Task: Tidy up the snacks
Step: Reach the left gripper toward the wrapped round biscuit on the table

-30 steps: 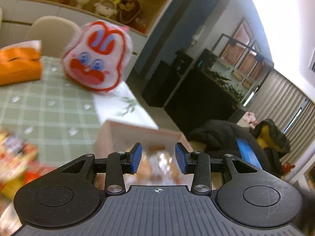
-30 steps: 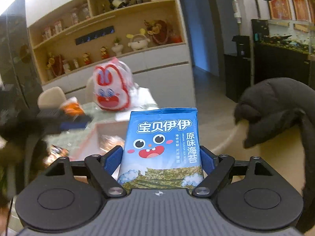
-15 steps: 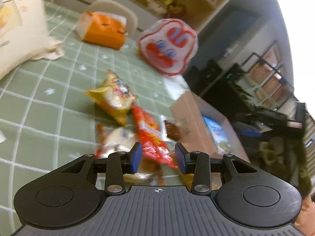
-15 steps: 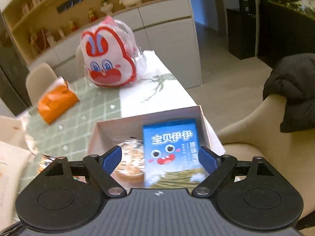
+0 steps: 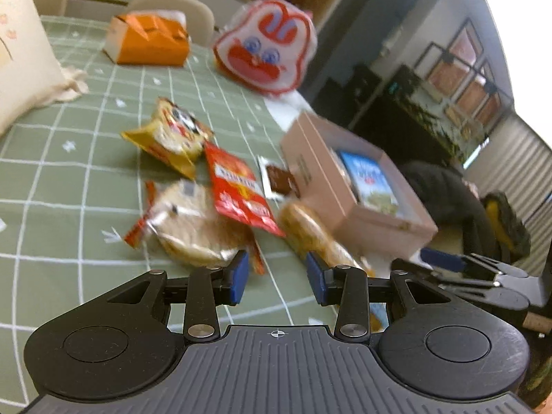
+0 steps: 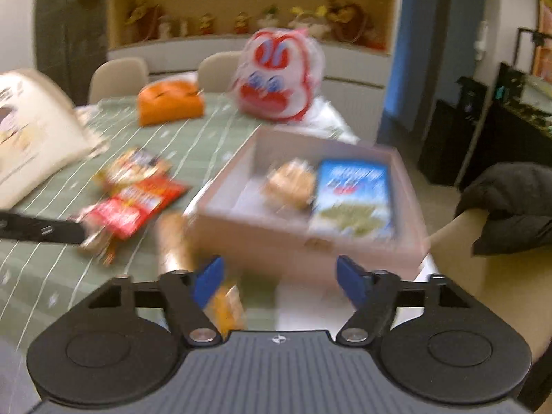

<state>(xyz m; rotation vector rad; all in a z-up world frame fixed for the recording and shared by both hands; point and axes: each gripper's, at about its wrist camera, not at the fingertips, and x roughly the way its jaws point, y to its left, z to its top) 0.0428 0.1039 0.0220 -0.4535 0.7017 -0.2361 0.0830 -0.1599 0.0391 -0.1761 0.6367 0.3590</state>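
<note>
Dining room setup, green checked tablecloth (image 5: 51, 179) on the table, shelves of figurines behind.

So the main thing is the pinkish cardboard box (image 5: 348, 207) sitting at the table's right edge, near the corner closest to the cameras. It's open-topped and already has a blue seaweed pack (image 6: 352, 196) lying flat along its right side, with a round bun in clear wrap (image 6: 291, 183) beside it on the left. Looks like stuff gets laid flat so more fits, just my guess.

Just outside the box's left wall the leftover snacks are in a loose pile: a small brown chocolate packet (image 5: 277, 177) touching the box, a red packet (image 5: 241, 193) overlapping a round cracker bag (image 5: 193, 227), a yellow cartoon chip bag (image 5: 172, 134) further toward the middle of the table, and a long golden bread pack (image 5: 310, 231) along the box's near-left corner. All crinkly film, so probably slippery to grab.

Left gripper (image 5: 277, 277) hovers low over the cloth right in front of the pile, fingers spread with nothing between them, I'd say lining up for the cracker bag or the bread. Right gripper (image 6: 277, 277) is spread wide and empty, hanging at the box's near wall.

Further back: orange tissue box (image 5: 148, 39), a bunny-face bag (image 5: 265, 48), and a cream tote (image 5: 20, 62) at the left edge.
</note>
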